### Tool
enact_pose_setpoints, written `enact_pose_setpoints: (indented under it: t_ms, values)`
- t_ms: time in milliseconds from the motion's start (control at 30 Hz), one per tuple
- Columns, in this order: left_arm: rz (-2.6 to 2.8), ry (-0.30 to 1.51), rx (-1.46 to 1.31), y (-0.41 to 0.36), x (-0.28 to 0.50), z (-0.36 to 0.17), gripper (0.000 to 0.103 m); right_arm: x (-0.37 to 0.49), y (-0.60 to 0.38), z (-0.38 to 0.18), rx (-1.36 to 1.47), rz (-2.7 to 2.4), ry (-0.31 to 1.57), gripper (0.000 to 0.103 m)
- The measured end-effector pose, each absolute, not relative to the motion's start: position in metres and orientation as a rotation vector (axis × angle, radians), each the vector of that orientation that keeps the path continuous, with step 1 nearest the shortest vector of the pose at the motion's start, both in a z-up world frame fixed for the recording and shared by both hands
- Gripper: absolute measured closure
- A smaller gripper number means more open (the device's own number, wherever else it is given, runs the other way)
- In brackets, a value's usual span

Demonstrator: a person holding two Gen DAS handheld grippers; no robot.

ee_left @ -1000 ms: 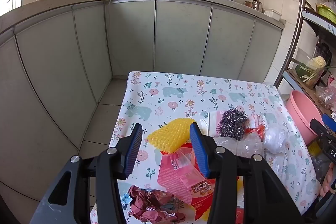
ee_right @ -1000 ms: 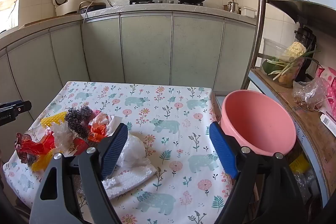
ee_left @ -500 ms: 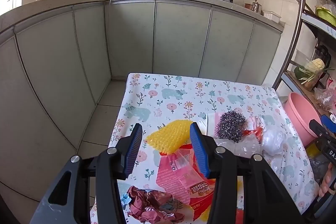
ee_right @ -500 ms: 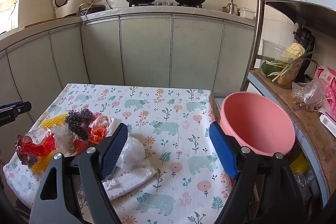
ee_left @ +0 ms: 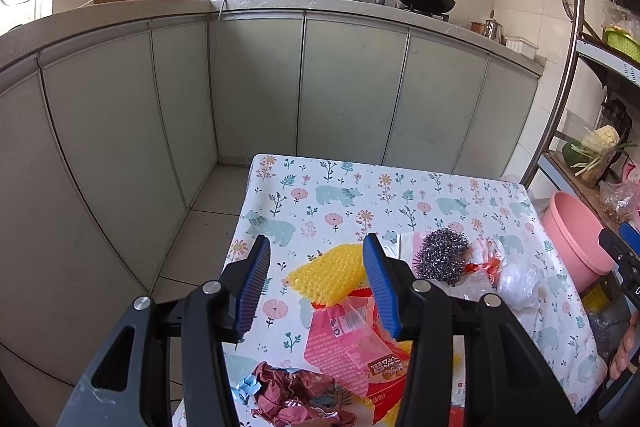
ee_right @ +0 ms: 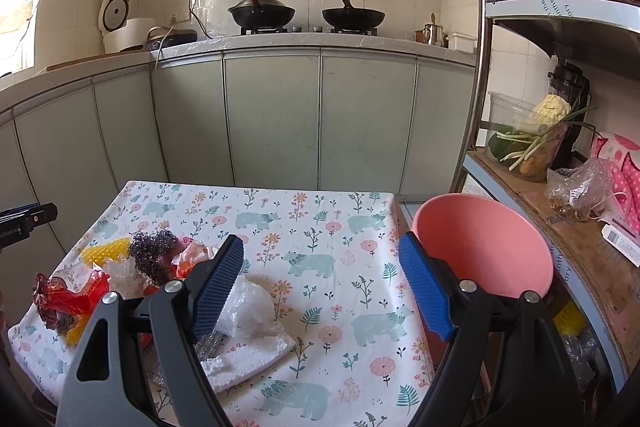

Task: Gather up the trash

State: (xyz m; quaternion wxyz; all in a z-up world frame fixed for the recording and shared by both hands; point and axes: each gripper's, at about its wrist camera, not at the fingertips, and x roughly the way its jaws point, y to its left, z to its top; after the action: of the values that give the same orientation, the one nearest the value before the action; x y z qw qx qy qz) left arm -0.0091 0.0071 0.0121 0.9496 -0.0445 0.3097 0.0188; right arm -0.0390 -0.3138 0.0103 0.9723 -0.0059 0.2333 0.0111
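Observation:
Trash lies in a heap on the floral tablecloth (ee_left: 340, 195): yellow foam net (ee_left: 326, 277), steel scourer (ee_left: 442, 257), red snack wrapper (ee_left: 352, 343), crumpled dark-red wrapper (ee_left: 296, 399), clear plastic bag (ee_left: 518, 285). My left gripper (ee_left: 316, 287) is open above the yellow net, holding nothing. My right gripper (ee_right: 320, 287) is open and empty over the table, beside the clear bag (ee_right: 248, 307) and white foam sheet (ee_right: 244, 359). The scourer (ee_right: 154, 255) and yellow net (ee_right: 106, 253) lie to its left.
A pink basin (ee_right: 484, 243) stands off the table's right edge; it also shows in the left wrist view (ee_left: 576, 235). A metal shelf rack (ee_right: 560, 227) with vegetables and bags is on the right. Grey kitchen cabinets (ee_left: 340, 87) stand behind the table.
Both grippers have drawn back and up a little from the table, so the trash looks slightly farther. Nothing on the table has moved.

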Motion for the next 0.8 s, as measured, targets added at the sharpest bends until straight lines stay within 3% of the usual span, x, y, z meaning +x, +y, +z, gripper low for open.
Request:
enact_pose_setpoints:
  t_ms: [800]
  values:
    - [0.041, 0.616, -0.104, 0.0119, -0.0129, 0.0146, 0.055, -0.0419, -0.3092, 0.0135, -0.026, 0.024, 0.469, 0.023]
